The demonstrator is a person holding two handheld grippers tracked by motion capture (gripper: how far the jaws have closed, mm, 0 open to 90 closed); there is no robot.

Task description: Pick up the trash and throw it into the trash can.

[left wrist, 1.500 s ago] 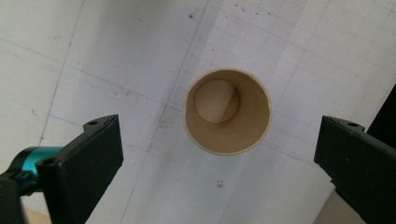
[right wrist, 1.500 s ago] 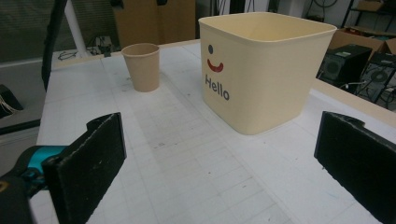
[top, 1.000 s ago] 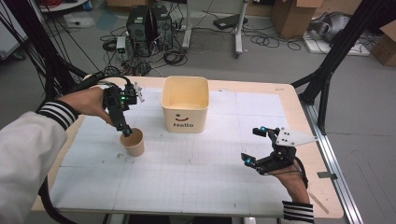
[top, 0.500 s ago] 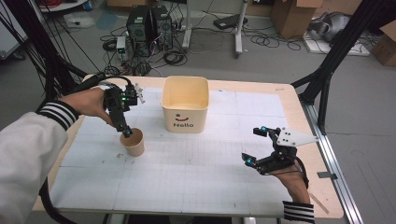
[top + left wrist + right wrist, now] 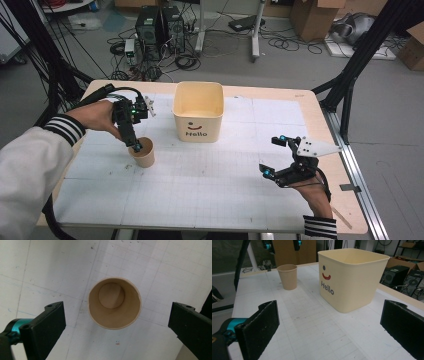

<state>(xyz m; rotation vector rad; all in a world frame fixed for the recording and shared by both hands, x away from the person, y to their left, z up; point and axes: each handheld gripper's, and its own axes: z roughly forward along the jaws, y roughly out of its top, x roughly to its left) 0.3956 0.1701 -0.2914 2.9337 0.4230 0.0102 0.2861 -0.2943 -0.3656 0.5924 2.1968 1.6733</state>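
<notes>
A brown paper cup (image 5: 144, 156) stands upright and empty on the white gridded table (image 5: 210, 190), left of centre. My left gripper (image 5: 135, 145) points straight down just above its rim, jaws open. In the left gripper view the cup's mouth (image 5: 114, 302) lies between the two spread jaws of the left gripper (image 5: 117, 308), touching neither. My right gripper (image 5: 270, 156) hovers open near the table's front right with nothing in it. From the right gripper (image 5: 330, 306) I look across at the cup (image 5: 287, 276) and a cream bin.
The cream square bin (image 5: 198, 111) with a smiley face and "Hello" stands at the table's back centre, right of the cup; it also appears as the bin (image 5: 352, 277) in the right gripper view. Black frame legs and cables stand beyond the table edges.
</notes>
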